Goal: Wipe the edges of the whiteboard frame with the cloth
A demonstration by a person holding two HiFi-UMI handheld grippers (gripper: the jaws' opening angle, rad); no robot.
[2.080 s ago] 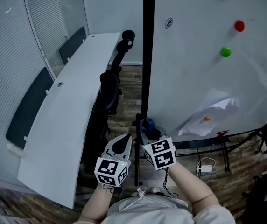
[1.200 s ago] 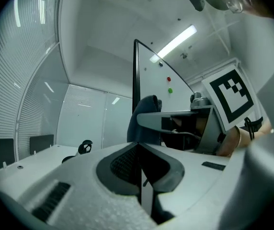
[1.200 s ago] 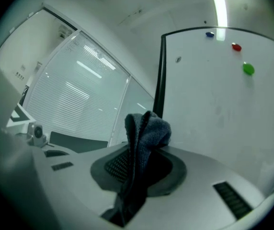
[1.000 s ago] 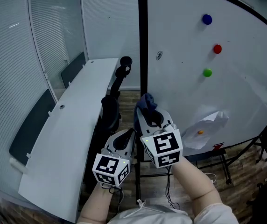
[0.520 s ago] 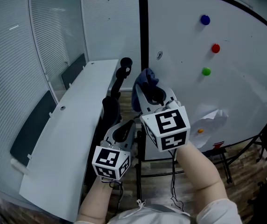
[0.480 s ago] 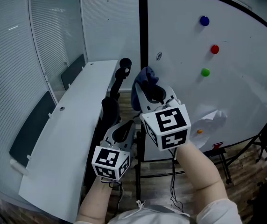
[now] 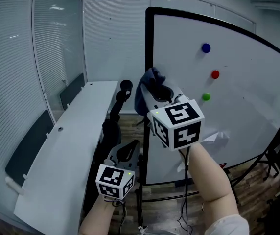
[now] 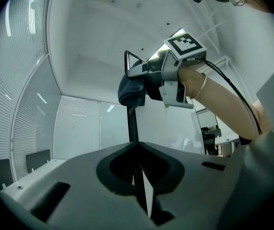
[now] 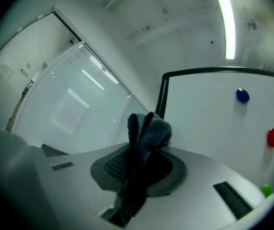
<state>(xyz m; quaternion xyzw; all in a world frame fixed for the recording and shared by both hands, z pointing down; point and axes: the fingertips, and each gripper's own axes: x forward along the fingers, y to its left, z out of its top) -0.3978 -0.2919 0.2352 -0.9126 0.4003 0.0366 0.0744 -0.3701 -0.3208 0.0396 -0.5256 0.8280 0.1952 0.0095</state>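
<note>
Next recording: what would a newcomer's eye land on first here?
The right gripper stands out, held up mid-picture and shut on a dark blue cloth at the black left edge of the whiteboard frame. Next come the blue magnet, red magnet and green magnet on the board, with the left gripper low and shut on nothing.

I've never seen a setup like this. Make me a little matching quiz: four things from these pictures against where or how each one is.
1 cloth
2 left gripper
3 blue magnet
4 desk

A shut, holding nothing
B on the whiteboard, above the red magnet
C clamped in the right gripper
D left of the whiteboard in the head view

Pairs: 1-C, 2-A, 3-B, 4-D
</note>
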